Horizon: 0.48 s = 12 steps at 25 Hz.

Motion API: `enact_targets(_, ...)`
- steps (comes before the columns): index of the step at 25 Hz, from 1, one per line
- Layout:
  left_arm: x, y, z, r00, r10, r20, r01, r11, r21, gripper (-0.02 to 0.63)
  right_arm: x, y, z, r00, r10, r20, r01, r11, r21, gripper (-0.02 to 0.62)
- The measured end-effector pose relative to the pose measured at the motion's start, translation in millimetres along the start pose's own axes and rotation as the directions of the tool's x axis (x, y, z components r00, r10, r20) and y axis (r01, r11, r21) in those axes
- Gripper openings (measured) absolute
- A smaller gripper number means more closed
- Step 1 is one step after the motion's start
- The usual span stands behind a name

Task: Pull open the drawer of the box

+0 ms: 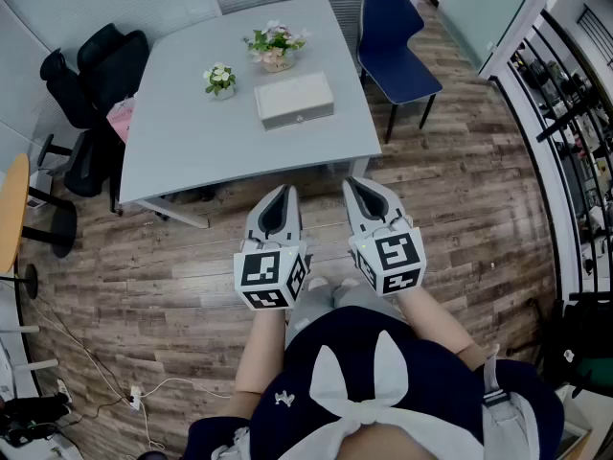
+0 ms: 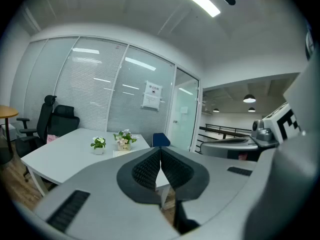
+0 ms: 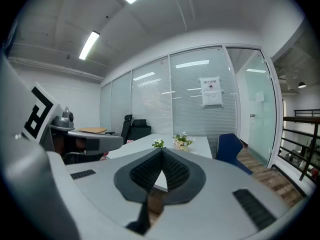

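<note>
Nothing's started yet. The left gripper (image 1: 284, 191) and right gripper (image 1: 352, 182) hang side by side over the floor (image 1: 192, 276), short of the surface (image 1: 182, 147). Both sets of jaws are pressed fully together with nothing in them. The box (image 1: 294, 94) sits mid-surface with its drawer (image 1: 283, 117) closed and facing the person, pots (image 1: 220, 80) close behind. My worry is the knob (image 1: 300, 117). It looks tiny, so a sloppy pinch slips off. The box isn't braced either, so a tug may drag the whole thing toward the edge.
</note>
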<state>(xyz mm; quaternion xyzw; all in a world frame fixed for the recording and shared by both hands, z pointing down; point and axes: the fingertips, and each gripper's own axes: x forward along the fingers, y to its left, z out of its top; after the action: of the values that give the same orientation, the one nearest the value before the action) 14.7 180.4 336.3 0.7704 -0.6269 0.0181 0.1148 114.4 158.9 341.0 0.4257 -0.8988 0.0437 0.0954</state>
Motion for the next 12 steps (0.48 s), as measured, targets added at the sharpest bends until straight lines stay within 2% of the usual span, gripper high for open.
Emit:
enact_targets(4, 1.5, 4.7, -5.9, 1.000, -0.014, -0.023, 0.014, 1.000, 0.002, 0.026, 4.8, 1.8, -2.4, 1.000, 0.000, 0.000, 0.000, 1.000, 0.023, 0.004)
enact_targets(9, 6.4, 7.8, -15.5, 0.997, -0.041, -0.059, 0.045, 0.996, 0.074, 0.027, 11.4, 1.4, -12.5, 1.000, -0.014, -0.011, 0.015, 0.999, 0.041, 0.006)
enact_targets(12, 4.4, 7.5, -18.8, 0.995, -0.070, -0.069, 0.075, 0.994, 0.079, 0.028, 11.6, 2.2, -17.8, 1.000, -0.017, -0.015, 0.017, 0.998, 0.058, 0.015)
